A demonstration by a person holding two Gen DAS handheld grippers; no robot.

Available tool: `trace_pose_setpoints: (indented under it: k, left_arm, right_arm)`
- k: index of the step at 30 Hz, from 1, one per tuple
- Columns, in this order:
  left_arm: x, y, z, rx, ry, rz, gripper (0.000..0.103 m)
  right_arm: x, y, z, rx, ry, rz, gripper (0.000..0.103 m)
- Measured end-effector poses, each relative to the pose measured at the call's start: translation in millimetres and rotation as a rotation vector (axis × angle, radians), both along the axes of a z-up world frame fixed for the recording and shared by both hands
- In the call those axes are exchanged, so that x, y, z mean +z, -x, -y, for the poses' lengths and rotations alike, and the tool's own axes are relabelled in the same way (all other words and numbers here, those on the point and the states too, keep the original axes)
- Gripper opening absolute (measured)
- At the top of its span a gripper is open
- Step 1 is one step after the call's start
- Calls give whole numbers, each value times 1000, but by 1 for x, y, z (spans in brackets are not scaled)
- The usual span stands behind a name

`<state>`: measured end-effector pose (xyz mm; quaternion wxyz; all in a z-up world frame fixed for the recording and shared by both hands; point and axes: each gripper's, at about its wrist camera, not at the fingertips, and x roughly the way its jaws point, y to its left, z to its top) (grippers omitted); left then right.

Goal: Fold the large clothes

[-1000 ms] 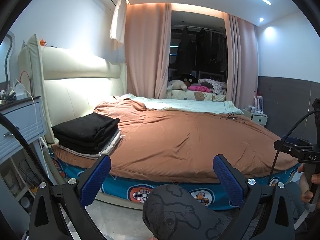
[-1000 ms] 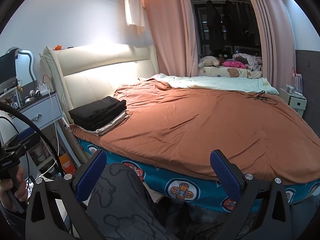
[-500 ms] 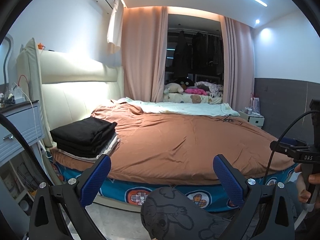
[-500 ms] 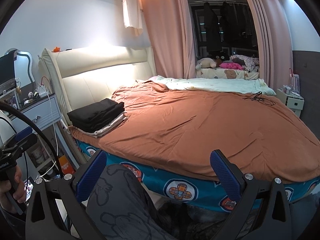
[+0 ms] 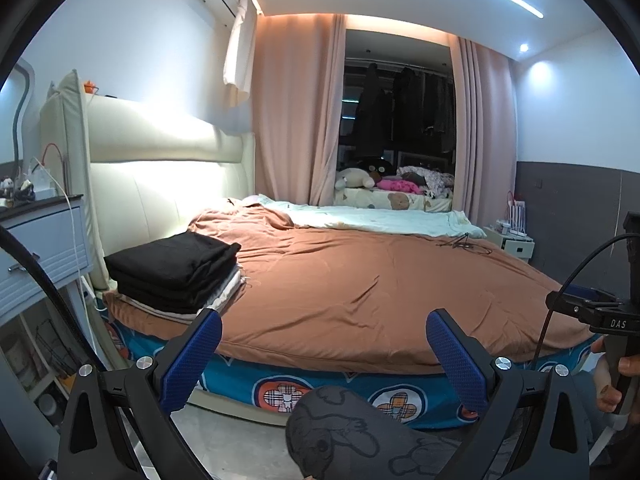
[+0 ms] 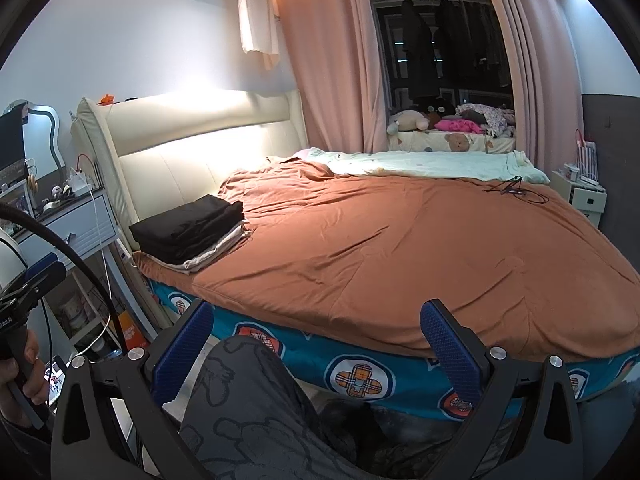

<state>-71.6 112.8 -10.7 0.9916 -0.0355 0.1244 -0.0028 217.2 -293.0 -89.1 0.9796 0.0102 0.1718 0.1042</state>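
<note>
- Stack of folded black clothes [image 5: 172, 270] on the bed's [image 5: 360, 292] near-left corner: soft, limp, light; pinch at hems or corners.
- Left gripper [image 5: 324, 354] and right gripper [image 6: 316, 344] both gape wide, holding nothing.

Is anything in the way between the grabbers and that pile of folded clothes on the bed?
Nothing blocks the folded clothes at the bed's near left corner. Both the left gripper and right gripper hang open and empty before the bed; only the person's knee sits below them.
</note>
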Motion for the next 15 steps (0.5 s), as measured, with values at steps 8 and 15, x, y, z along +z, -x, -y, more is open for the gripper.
trace_pose_setpoints:
  k: [8,15]
  left_arm:
    - [-4,-5,-1,7,7,-12,103]
    - [-4,-7,-3,10,7,-17,103]
  right_arm:
    - [0,-4,0,-5,8,-3,103]
    - [0,-5,0,-9,9,-14,103]
